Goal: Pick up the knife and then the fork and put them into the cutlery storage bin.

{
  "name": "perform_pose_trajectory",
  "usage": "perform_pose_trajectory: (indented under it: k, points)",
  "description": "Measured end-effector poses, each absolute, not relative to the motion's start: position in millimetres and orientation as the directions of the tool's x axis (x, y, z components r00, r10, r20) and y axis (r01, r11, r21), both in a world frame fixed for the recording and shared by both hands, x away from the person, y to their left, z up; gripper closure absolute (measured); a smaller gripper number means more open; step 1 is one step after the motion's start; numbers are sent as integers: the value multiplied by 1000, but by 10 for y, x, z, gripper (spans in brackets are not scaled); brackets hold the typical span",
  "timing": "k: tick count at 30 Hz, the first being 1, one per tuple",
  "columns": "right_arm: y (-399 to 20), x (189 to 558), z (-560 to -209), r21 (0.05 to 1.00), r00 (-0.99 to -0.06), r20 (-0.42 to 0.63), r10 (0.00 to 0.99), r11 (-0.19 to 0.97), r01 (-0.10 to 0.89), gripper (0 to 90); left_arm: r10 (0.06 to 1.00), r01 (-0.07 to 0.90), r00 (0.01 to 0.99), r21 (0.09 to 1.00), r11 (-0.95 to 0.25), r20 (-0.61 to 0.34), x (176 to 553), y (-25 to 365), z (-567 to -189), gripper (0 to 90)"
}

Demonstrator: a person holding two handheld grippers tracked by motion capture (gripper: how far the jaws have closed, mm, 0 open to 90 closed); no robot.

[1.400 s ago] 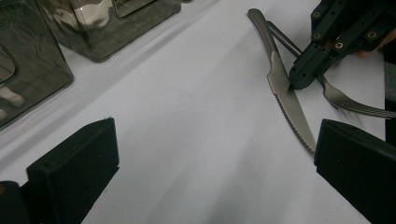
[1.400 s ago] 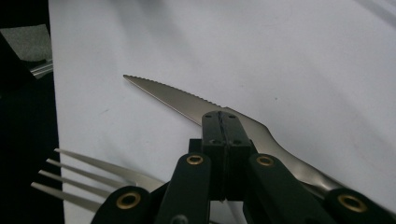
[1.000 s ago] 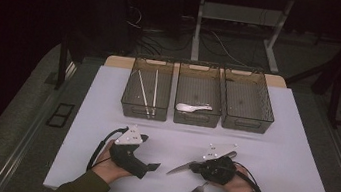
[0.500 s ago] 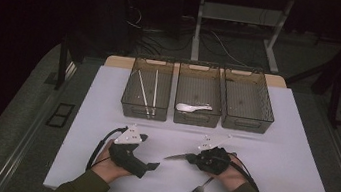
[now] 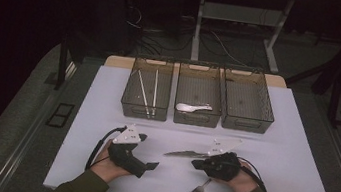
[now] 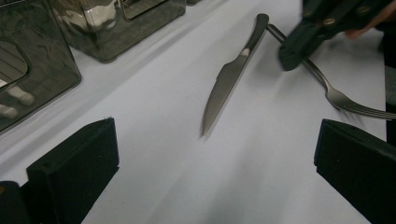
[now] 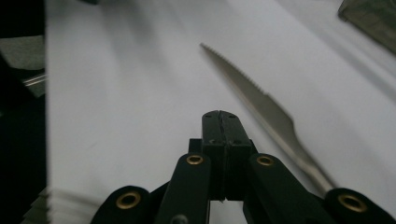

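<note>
High view dim, surroundings nearly black, white table [image 5: 301, 160] evenly lit. Gripper views brighter; knife [image 6: 231, 77] blade shows glare. Right gripper [image 6: 322, 28] motion-blurred; near jaws soft, frame edges out of focus.

- Left gripper [image 5: 151, 166]: a chunky black body topped by a pale grey three-cornered plate, with a black cable looping from its rear.
- Its jaws are thick, square-ended black blocks with a matte surface.
- Right gripper [image 5: 195, 164]: also black, with the same grey plate and a trailing black cable.
- Its jaws are flat black bars on black link arms, pinned with round brass-coloured rivets and small dark screws.
- Both forearms wear dark olive-green sleeves.
</note>
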State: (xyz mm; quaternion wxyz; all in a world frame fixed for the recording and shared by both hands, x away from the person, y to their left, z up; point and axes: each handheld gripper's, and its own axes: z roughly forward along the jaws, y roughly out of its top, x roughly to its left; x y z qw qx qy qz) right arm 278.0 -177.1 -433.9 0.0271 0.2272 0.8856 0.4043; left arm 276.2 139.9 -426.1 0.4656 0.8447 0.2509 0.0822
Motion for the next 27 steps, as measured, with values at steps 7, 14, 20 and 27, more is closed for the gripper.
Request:
perform_pose_trajectory:
  k: [7, 14, 20, 27]
  points:
    - [-2051, 2441, -4363, 713, -894, 179, 411, 572, 406, 896, 499, 346, 862, 826, -445, -93, 2763, 1385, -4263, 0]
    - [-2081, 2205, -4437, 692, -904, 198, 380, 599, 403, 896, 498, 347, 862, 824, -449, -91, 2765, 1385, -4265, 0]
    - [-1956, 2191, -4503, 683, -910, 183, 371, 618, 389, 896, 497, 344, 863, 827, -445, -91, 2764, 1378, -4266, 0]
    - [-1844, 2286, -4514, 697, -907, 165, 387, 605, 385, 897, 499, 347, 862, 828, -441, -95, 2767, 1374, -4266, 0]
